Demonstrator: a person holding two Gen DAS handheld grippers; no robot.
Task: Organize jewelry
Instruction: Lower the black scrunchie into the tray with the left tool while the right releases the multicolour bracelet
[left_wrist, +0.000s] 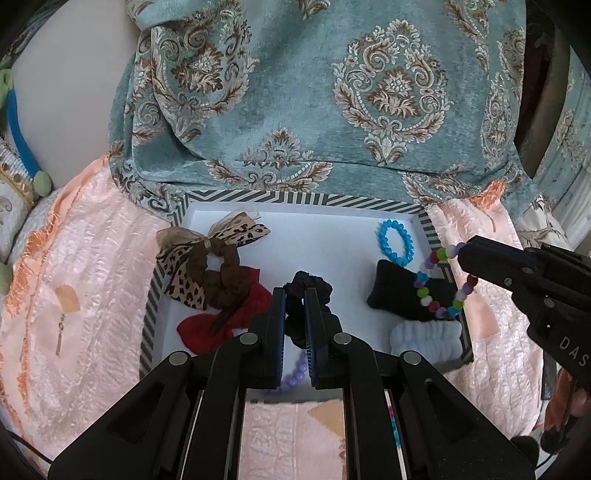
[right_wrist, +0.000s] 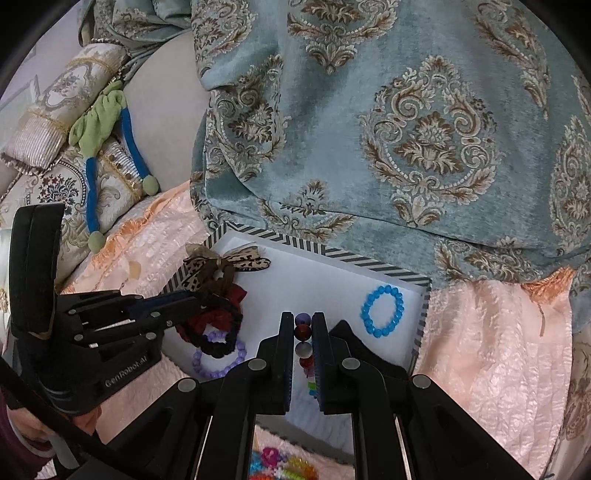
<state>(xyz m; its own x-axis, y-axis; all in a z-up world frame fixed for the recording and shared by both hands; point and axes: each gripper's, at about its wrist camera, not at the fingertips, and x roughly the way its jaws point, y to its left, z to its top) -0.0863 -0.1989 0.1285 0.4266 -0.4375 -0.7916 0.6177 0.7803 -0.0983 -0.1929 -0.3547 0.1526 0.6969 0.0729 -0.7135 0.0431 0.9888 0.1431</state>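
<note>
A striped-rim white tray (left_wrist: 258, 196) lies on a pink bedspread. My left gripper (left_wrist: 294, 295) is shut on a black scrunchie (left_wrist: 308, 282) and holds it over the tray's middle; it also shows in the right wrist view (right_wrist: 218, 341). My right gripper (right_wrist: 303, 323) is shut on a multicolour bead bracelet (left_wrist: 439, 284), which hangs over the tray's right rim. In the tray lie a leopard-bow brown scrunchie (left_wrist: 218, 266), a red scrunchie (left_wrist: 221, 321), a blue bead bracelet (left_wrist: 395, 242), a purple bead bracelet (right_wrist: 218, 360), a black pouch (left_wrist: 399, 291) and a white scrunchie (left_wrist: 424, 334).
A blue damask cushion (left_wrist: 314, 92) stands right behind the tray. Patterned pillows and a green-blue fabric toy (right_wrist: 103, 125) lie at the left. Colourful beads (right_wrist: 280, 463) lie on the pink bedspread (left_wrist: 85, 277) near the tray's front edge.
</note>
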